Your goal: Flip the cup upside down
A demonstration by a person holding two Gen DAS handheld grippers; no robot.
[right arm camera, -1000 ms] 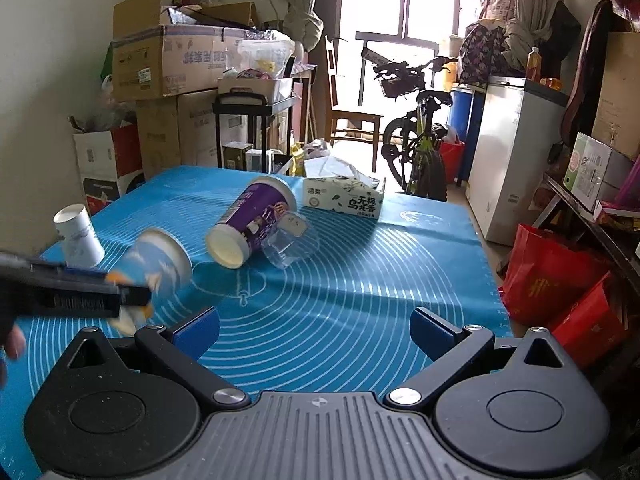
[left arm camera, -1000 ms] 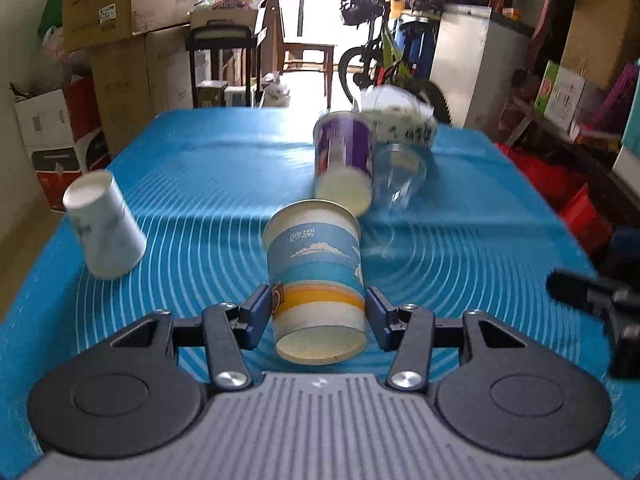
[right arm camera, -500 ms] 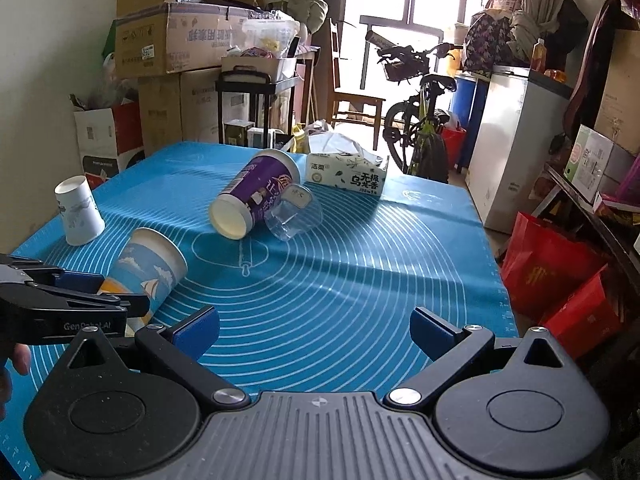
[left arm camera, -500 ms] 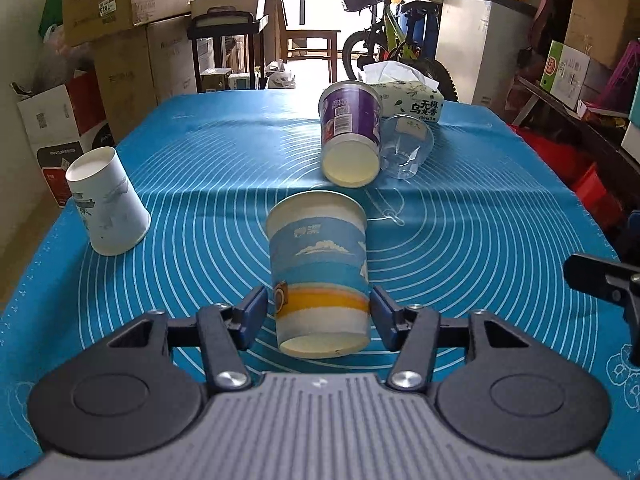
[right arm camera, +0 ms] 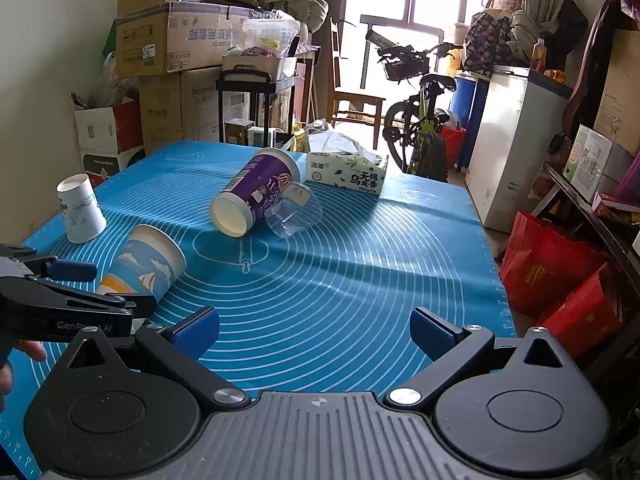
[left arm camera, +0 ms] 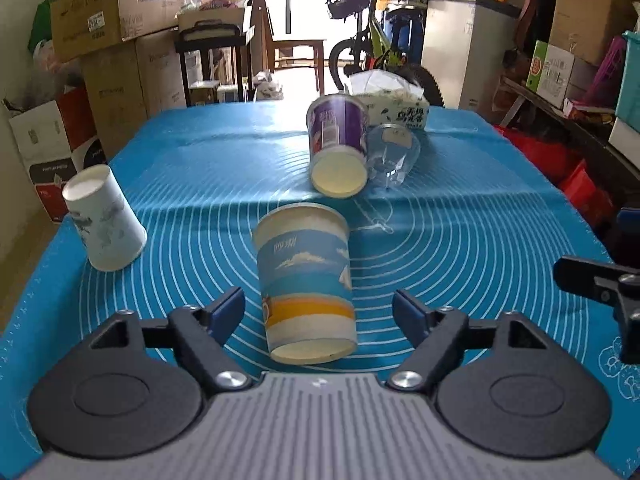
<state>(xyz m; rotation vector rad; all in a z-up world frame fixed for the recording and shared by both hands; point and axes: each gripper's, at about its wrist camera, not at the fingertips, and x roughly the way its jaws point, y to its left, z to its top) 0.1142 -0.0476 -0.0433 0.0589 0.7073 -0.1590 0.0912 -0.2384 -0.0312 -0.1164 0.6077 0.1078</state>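
A blue paper cup with clouds and an orange band (left arm camera: 306,280) stands upside down on the blue mat (left arm camera: 460,248), base up. It also shows in the right wrist view (right arm camera: 146,260). My left gripper (left arm camera: 319,312) is open, with a finger on each side of the cup and a gap to it on both sides. My right gripper (right arm camera: 314,330) is open and empty over the mat's near right part. A white paper cup (left arm camera: 104,220) stands upside down at the left. A purple cup (left arm camera: 338,146) and a clear plastic cup (left arm camera: 394,156) lie on their sides farther back.
A tissue box (left arm camera: 396,106) sits at the mat's far edge. Cardboard boxes (right arm camera: 172,40), a black cart (right arm camera: 256,100), a chair and a bicycle (right arm camera: 420,120) stand beyond the table. Red bags (right arm camera: 560,280) and a white chest (right arm camera: 516,140) stand at the right.
My left gripper has opened and let go of the blue cup, which now stands base up on the mat. The right gripper has barely moved.
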